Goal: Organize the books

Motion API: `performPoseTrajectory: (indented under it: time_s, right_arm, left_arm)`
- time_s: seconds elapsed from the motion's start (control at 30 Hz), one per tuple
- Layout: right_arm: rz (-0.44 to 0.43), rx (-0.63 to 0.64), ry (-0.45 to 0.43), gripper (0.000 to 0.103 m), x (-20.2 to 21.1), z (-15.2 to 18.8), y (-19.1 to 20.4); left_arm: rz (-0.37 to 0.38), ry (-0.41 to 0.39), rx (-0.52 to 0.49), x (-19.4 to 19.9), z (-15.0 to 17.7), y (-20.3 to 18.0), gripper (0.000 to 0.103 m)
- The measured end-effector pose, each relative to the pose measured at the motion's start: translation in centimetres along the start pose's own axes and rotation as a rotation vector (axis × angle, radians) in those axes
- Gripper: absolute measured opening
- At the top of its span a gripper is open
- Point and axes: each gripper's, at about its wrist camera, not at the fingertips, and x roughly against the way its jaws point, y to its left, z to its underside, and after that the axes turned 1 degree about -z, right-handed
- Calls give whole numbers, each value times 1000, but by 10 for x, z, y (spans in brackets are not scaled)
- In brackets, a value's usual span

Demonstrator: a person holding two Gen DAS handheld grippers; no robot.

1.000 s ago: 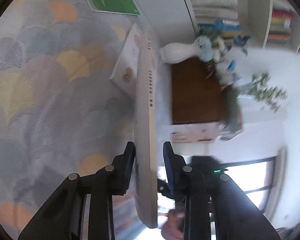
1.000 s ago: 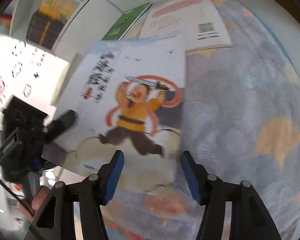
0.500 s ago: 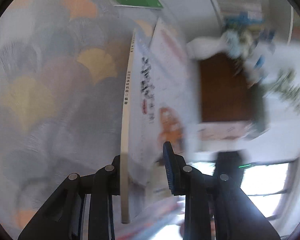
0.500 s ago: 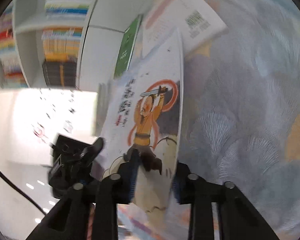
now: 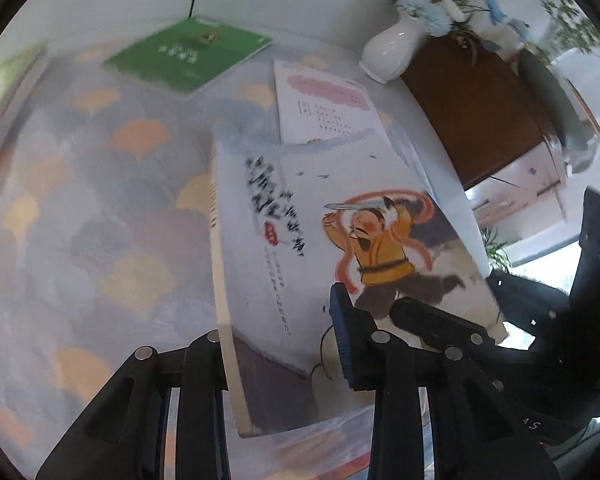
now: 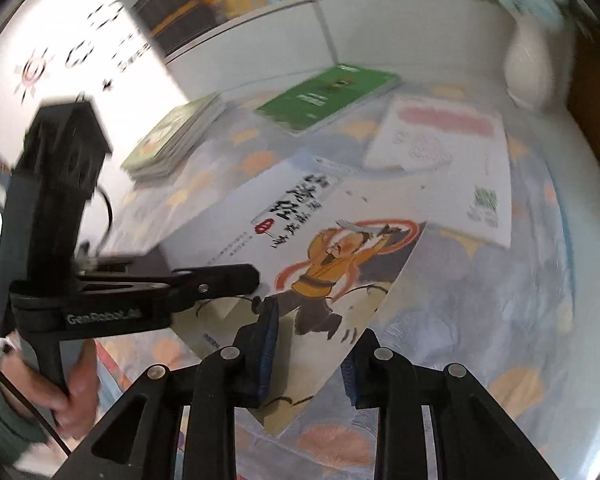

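Both tongs hold the same picture book, the one with a sword-swinging figure in yellow on its white cover. The left tongs grip it near the spine edge at its lower end, one finger behind the spine and the blue-padded finger lying on the cover; their jaws have just been opening a little with the book between them. The right tongs are clamped narrow on the book's near corner, blue pads on either face of it. The book is lifted and tilted above the table, which wears a cloth of pastel fan shapes. Beyond it a white book with a pink band lies flat on the cloth, and further back a green book lies near the wall. A small stack of green books sits to the left, and a white vase of blue flowers stands at the far right beside a brown box. A hand grasps the left tool's handle.
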Motion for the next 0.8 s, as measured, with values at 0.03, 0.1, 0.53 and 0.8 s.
performPoseTrajectory:
  time_s: [0.03,0.1,0.53,0.8]
  right_arm:
    - [15,20,-6,27,-3,-4,6]
    - [23,30,-20,27,0,-9,18]
    - [-50,150,-195,29,-33,-123,171]
    - [-104,155,-223,29,-132,-204,257]
  left_arm:
    - [11,-7,1,8,-1,6,29]
    - [41,-8,21,22,-8,21,29]
    - [-43,-243,30,151,-71,180,33]
    - [-77,-302,94,157,-108,306,33]
